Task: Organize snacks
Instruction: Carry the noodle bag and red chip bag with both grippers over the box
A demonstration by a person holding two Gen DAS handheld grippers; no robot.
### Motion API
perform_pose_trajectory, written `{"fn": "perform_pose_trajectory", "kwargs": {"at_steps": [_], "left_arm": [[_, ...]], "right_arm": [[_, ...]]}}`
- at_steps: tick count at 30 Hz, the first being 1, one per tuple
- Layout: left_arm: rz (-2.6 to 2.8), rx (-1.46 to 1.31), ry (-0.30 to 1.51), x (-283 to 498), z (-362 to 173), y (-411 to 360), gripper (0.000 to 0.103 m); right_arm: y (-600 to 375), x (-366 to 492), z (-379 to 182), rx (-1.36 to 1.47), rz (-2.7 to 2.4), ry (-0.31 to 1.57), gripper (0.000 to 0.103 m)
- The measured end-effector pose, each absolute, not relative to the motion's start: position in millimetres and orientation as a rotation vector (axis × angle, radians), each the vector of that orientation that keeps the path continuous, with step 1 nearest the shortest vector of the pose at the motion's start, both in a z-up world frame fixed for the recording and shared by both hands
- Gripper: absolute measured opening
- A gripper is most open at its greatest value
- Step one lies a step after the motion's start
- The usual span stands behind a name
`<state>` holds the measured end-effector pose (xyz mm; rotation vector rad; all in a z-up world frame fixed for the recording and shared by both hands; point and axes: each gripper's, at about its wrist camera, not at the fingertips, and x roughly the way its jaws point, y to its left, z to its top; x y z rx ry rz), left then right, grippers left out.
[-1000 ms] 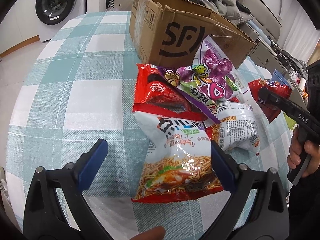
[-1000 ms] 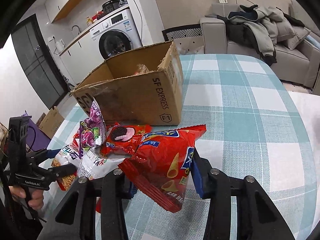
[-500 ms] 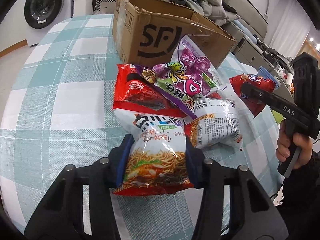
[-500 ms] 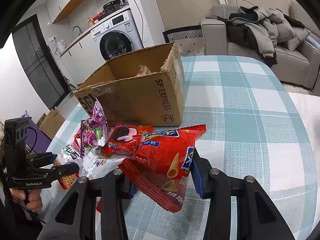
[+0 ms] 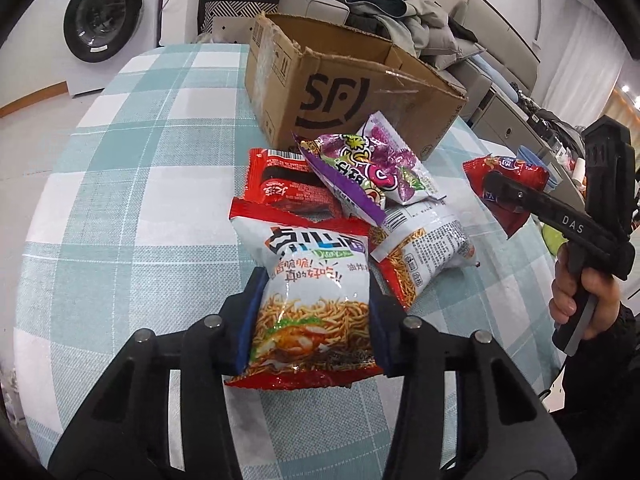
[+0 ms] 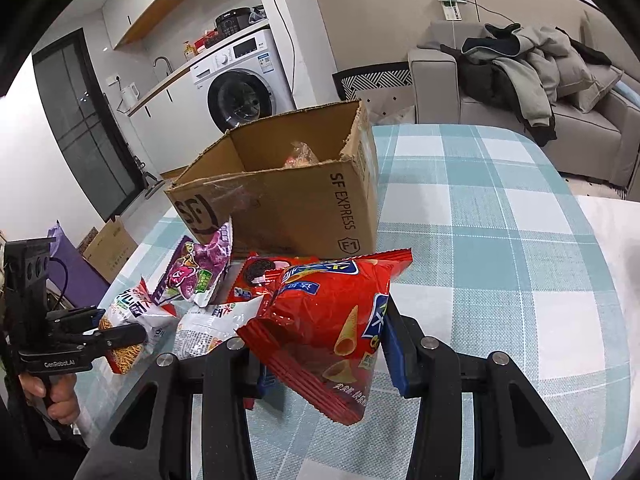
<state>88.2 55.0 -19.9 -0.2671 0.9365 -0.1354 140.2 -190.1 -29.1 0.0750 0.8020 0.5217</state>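
Note:
My left gripper [image 5: 315, 280] is shut on a white-and-red noodle snack bag [image 5: 316, 320], its blue pads pressing both sides, the bag raised a little off the checked table [image 5: 132, 208]. My right gripper [image 6: 326, 344] is shut on a red cone-snack bag [image 6: 332, 312], held above the table. Between them lies a pile: a purple bag [image 5: 368, 164], a red cookie bag [image 5: 288, 188] and a second noodle bag [image 5: 424, 248]. Behind the pile stands an open cardboard box [image 5: 340, 92] with a snack inside [image 6: 300, 152].
A washing machine [image 6: 240, 92] stands beyond the table's far edge. A sofa [image 6: 520, 92] heaped with clothes is at the back right. A person's hand [image 5: 576, 292] holds the right gripper's handle. A small cardboard box [image 6: 108, 248] sits on the floor to the left.
My left gripper has closed from wide open onto the noodle snack bag and raised it slightly. The right gripper has kept still with the red bag.

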Motion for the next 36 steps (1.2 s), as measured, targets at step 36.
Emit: {"fn": "perform_pose_trajectory", "kwargs": {"at_steps": [36], "left_arm": [[-0.114,-0.346,0.686,78,69,76,0.042]], "right_arm": [[-151,122,30,0.016,0.627,0.667,0.044]]}}
